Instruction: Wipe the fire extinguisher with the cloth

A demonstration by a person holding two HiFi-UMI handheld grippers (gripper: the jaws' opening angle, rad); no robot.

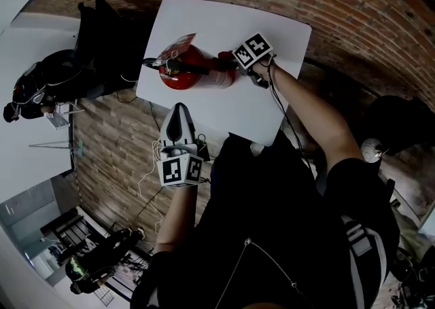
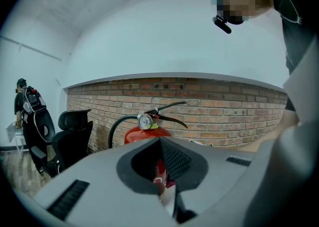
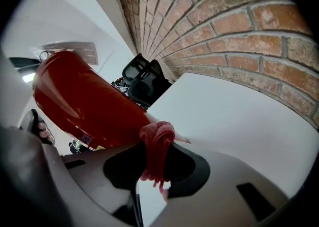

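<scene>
A red fire extinguisher (image 1: 180,71) stands on the white table (image 1: 224,114), with its black hose and gauge (image 2: 146,120) on top. My right gripper (image 1: 232,68) is shut on a bunched red cloth (image 3: 157,143) and holds it against the cylinder's red side (image 3: 84,99). In the right gripper view the cloth sticks out between the jaws of the right gripper (image 3: 155,163). My left gripper (image 1: 179,111) hovers at the table's near edge, apart from the extinguisher (image 2: 142,135). In its own view the left gripper (image 2: 160,158) has its jaws together with nothing held.
Black office chairs (image 1: 102,36) stand beyond the table's left side, also seen as chairs (image 2: 70,133). A person in dark clothes (image 1: 30,90) stands further left. A brick wall (image 2: 224,111) runs behind the table. White cable (image 1: 146,178) lies on the brick floor.
</scene>
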